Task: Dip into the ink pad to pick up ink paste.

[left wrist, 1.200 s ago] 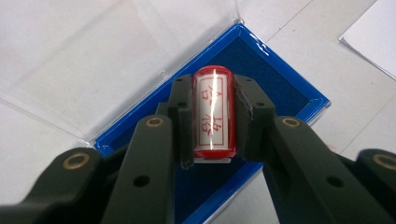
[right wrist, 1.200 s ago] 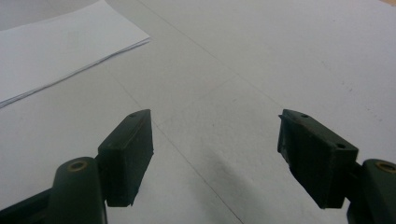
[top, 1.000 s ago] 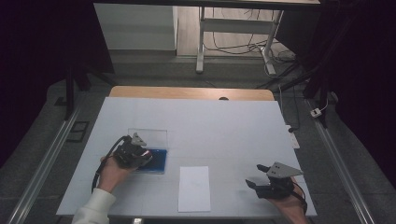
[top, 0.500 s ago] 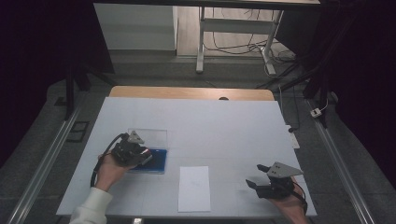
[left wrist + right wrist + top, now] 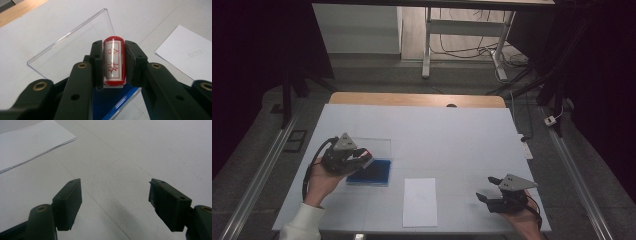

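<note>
My left gripper [image 5: 113, 53] is shut on a short red stamp [image 5: 113, 60] with red characters on its white label. It holds the stamp upright just above an open blue case [image 5: 371, 172]. The case's clear lid [image 5: 75, 42] lies flat behind it. From above, the left gripper [image 5: 362, 157] hangs over the case's left end, in a hand with a white sleeve. A white sheet of paper [image 5: 419, 201] lies at the table's front middle. My right gripper [image 5: 115, 202] stands open with nothing between its pads, low over the table at the front right [image 5: 486, 189].
The white table [image 5: 452, 135] has a wooden strip along its far edge. Metal rails run along the floor on both sides. A desk frame and cables stand beyond the table. The sheet's corner [image 5: 27, 142] lies to the left of the right gripper.
The left gripper has risen from the blue case with the stamp between its pads. The right gripper has stayed where it was.
</note>
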`<state>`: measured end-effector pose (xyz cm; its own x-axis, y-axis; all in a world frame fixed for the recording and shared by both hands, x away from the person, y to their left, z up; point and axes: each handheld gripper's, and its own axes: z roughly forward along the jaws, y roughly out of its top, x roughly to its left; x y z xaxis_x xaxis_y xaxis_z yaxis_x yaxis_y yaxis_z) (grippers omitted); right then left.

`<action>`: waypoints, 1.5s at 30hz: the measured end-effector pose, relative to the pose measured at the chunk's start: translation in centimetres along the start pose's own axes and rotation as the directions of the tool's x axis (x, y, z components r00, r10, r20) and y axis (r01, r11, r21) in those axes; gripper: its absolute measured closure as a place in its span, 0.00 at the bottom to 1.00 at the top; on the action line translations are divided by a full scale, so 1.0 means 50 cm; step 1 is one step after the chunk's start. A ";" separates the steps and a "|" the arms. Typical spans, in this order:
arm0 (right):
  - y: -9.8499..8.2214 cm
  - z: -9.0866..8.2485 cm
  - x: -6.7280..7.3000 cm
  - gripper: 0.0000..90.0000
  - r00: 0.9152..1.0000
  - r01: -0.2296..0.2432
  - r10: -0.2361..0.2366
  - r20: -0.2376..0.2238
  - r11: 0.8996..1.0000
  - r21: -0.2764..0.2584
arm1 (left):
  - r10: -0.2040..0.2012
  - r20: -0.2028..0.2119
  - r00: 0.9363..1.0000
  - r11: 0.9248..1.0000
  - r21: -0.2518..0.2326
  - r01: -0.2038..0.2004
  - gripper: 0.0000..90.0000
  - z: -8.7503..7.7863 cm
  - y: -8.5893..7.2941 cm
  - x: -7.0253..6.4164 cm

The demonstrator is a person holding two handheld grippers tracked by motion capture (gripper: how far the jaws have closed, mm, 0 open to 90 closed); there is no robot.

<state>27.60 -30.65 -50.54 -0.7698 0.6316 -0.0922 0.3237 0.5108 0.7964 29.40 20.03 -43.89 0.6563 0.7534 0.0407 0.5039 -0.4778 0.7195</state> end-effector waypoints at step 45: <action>-0.005 0.001 0.000 0.29 1.000 0.003 -0.003 -0.010 1.000 -0.001 | -0.050 0.017 0.999 0.988 0.150 0.047 0.78 0.087 -0.046 0.025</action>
<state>27.57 -30.75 -50.77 -0.7760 0.6245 -0.0885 0.3213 0.5121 0.7966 31.52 20.11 -48.52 0.6398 0.7685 -0.0075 0.6127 -0.5042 0.6086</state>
